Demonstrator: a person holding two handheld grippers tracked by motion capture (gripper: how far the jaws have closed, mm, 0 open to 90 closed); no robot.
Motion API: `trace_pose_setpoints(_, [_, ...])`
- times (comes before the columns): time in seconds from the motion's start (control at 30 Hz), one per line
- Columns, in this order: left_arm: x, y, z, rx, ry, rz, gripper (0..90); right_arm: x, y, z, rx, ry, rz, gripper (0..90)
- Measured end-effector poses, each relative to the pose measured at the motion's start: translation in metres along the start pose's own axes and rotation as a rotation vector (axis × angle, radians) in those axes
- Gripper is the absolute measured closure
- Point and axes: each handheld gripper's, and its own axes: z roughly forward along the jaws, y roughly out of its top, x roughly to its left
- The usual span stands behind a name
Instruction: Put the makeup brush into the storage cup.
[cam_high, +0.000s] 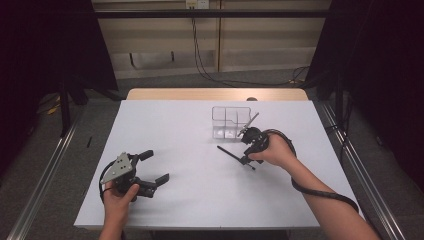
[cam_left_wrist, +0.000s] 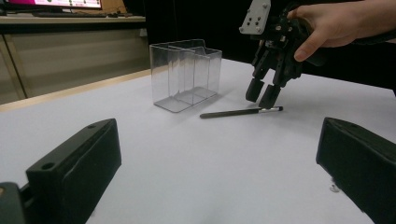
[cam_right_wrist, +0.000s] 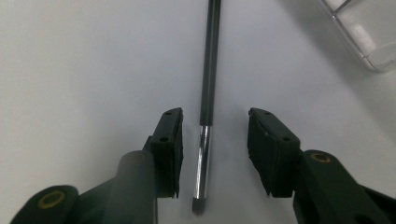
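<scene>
While the left gripper (cam_high: 150, 167) rests on the white table (cam_high: 190, 195) at about seven o'clock with its jaws spread wide and nothing between them, the right gripper (cam_high: 246, 159) points down at a slim black makeup brush (cam_high: 235, 156) lying flat near the table's centre. In the right gripper view, the brush (cam_right_wrist: 208, 93) lies between the two jaws, its silver ferrule and dark tip closer to the left one. The jaws stand narrowed around it with a gap on each side, so neither pad presses on it. A clear divided organizer (cam_high: 231, 121) stands upright at one o'clock from the brush, near it and apart.
</scene>
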Motion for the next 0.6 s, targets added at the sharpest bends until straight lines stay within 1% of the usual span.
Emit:
trace_pose_setpoints(0.03, [0.0004, 0.0000, -0.0002, 0.002, -0.002, 0.004, 0.0, 0.0003, 0.0004, 0.0002, 0.007, -0.002, -0.006, 57.8])
trace_pose_setpoints(0.07, [0.0002, -0.0002, 0.0001, -0.001, -0.001, -0.001, 0.0, 0.0007, 0.0007, 0.0020, 0.002, -0.005, -0.023, 60.7])
trace_pose_setpoints(0.1, [0.0004, -0.0003, 0.0002, 0.000, 0.001, -0.003, 0.0, 0.0007, 0.0007, 0.0020, 0.002, -0.005, -0.023, 60.7])
trace_pose_setpoints(0.13, [0.0009, -0.0007, -0.0001, 0.007, 0.006, -0.001, 0.0, 0.0018, 0.0005, 0.0052, 0.017, -0.011, -0.047, 63.2])
trace_pose_setpoints(0.17, [0.0009, -0.0007, -0.0001, 0.007, 0.006, -0.001, 0.0, 0.0018, 0.0005, 0.0052, 0.017, -0.011, -0.047, 63.2])
trace_pose_setpoints(0.2, [0.0012, -0.0009, -0.0002, 0.007, 0.007, -0.002, 0.0, 0.0023, -0.0003, 0.0082, 0.027, -0.013, -0.063, 63.4])
trace_pose_setpoints(0.27, [0.0015, -0.0008, -0.0004, 0.006, 0.005, -0.003, 0.0, 0.0040, 0.0000, 0.0088, 0.032, -0.030, -0.092, 65.6])
trace_pose_setpoints(0.3, [0.0015, -0.0007, -0.0005, 0.006, 0.008, -0.002, 0.0, 0.0048, 0.0001, 0.0089, 0.035, -0.035, -0.094, 66.6])
trace_pose_setpoints(0.33, [0.0015, -0.0005, -0.0005, 0.007, 0.009, -0.001, 0.0, 0.0053, -0.0003, 0.0085, 0.028, -0.030, -0.094, 82.7])
trace_pose_setpoints(0.43, [0.0008, -0.0003, 0.0001, 0.009, 0.009, 0.000, 0.0, 0.0050, -0.0004, 0.0087, 0.033, -0.022, -0.090, 84.0])
trace_pose_setpoints(0.47, [0.0006, -0.0002, 0.0002, 0.011, 0.008, 0.002, 0.0, 0.0059, 0.0006, 0.0086, 0.042, -0.023, -0.101, 84.0])
trace_pose_setpoints(0.5, [0.0004, -0.0002, 0.0003, 0.011, 0.007, 0.002, 0.0, 0.0059, 0.0006, 0.0086, 0.042, -0.023, -0.101, 84.0])
trace_pose_setpoints(0.53, [0.0000, -0.0001, 0.0005, 0.010, 0.007, 0.000, 0.0, 0.0080, 0.0020, 0.0089, 0.051, -0.037, -0.114, 84.1])
trace_pose_setpoints(0.57, [0.0000, -0.0001, 0.0005, 0.010, 0.007, 0.000, 0.0, 0.0080, 0.0020, 0.0089, 0.051, -0.037, -0.114, 84.1])
trace_pose_setpoints(0.6, [-0.0002, 0.0000, 0.0005, 0.009, 0.007, 0.001, 0.0, 0.0085, 0.0027, 0.0090, 0.058, -0.047, -0.130, 84.2])
